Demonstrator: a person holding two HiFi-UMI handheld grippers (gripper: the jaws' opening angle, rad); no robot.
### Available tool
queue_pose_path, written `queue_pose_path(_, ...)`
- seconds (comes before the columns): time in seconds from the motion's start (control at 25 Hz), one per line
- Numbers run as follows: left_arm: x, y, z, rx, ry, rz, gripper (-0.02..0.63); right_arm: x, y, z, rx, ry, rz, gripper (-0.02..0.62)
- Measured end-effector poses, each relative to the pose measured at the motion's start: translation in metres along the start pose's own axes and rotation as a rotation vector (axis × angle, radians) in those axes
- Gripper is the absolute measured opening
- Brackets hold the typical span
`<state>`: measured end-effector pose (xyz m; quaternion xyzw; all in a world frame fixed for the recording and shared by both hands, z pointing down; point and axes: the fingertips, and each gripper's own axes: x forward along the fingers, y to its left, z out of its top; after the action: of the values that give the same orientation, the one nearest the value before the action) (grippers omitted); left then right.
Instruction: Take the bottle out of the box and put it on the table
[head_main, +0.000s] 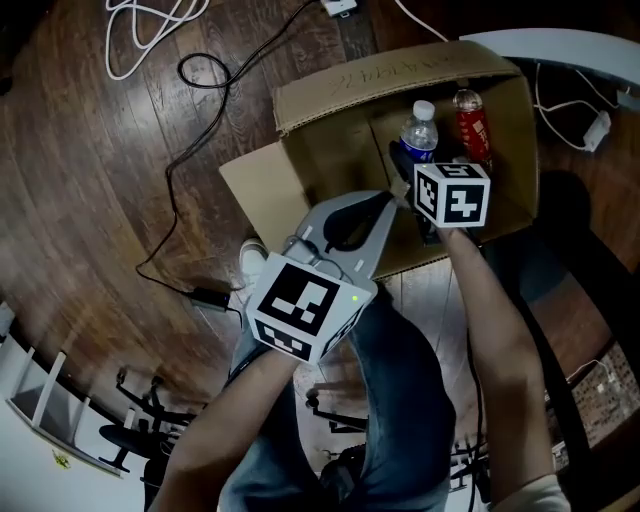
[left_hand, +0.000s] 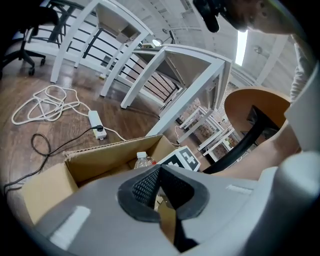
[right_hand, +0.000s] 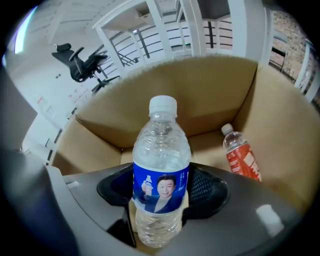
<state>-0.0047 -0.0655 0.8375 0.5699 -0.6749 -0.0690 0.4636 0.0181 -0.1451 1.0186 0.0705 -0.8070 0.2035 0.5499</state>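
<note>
**A:** Closest in, what is the left gripper (left_hand: 160, 169) doing?

**B:** Its jaws meet at the tips with nothing between them. It hangs at the near edge of the open brown cardboard box (head_main: 380, 75).

**A:** And the right gripper (right_hand: 161, 189)?

**B:** It is clamped on the clear plastic water bottle (right_hand: 161, 150) with a white cap and a blue label, and the pads press the label from both sides. The bottle stands upright within the box's opening. Its base is hidden, so I can't tell whether it touches the bottom.

**A:** Anything behind it?

**B:** A red-labelled plastic bottle (right_hand: 242, 160) sits near the box's right-hand wall, apart from the held one. Beyond the box, a coiled white cable (left_hand: 47, 102) lies on the dark wooden floor (head_main: 90, 200).
</note>
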Motion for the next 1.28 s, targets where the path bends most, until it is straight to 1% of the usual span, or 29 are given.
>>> queue_pose_path(0.2, -0.027, -0.024, 0.028, 0.033, 0.003, -0.016, 0.000, -0.052, 0.020, 0.033, 0.032, -0.074, 0.007, 0.279)
queue_pose_path(0.44, -0.073, -0.047, 0.069, 0.021, -0.036, 0.006, 0.000, -0.127, 0.058, 0.073, 0.054, -0.172, 0.003, 0.279)
queue_pose_path(0.6, -0.104, -0.065, 0.100, 0.077, -0.060, -0.005, 0.000, -0.173, 0.087, 0.099, 0.074, -0.239, 0.015, 0.281)
queue_pose_path(0.72, -0.130, -0.077, 0.124, 0.102, -0.078, -0.007, 0.000, -0.212, 0.111, 0.121, 0.094, -0.299, 0.027, 0.281)
queue_pose_path(0.92, -0.187, -0.114, 0.159, 0.154, -0.103, -0.026, 0.000, -0.292, 0.152, 0.158, 0.073, -0.412, 0.017, 0.282)
queue_pose_path(1.0, -0.212, -0.125, 0.171, 0.169, -0.118, -0.019, 0.000, -0.326, 0.170, 0.173, 0.066, -0.456, 0.014, 0.282)
queue_pose_path(1.12, -0.242, -0.139, 0.195, 0.189, -0.155, -0.005, 0.000, -0.377, 0.196, 0.199, 0.034, -0.528, 0.003, 0.282)
queue_pose_path(1.28, -0.278, -0.169, 0.238, 0.248, -0.228, -0.029, 0.000, -0.446, 0.224, 0.230, -0.011, -0.629, -0.032, 0.282)
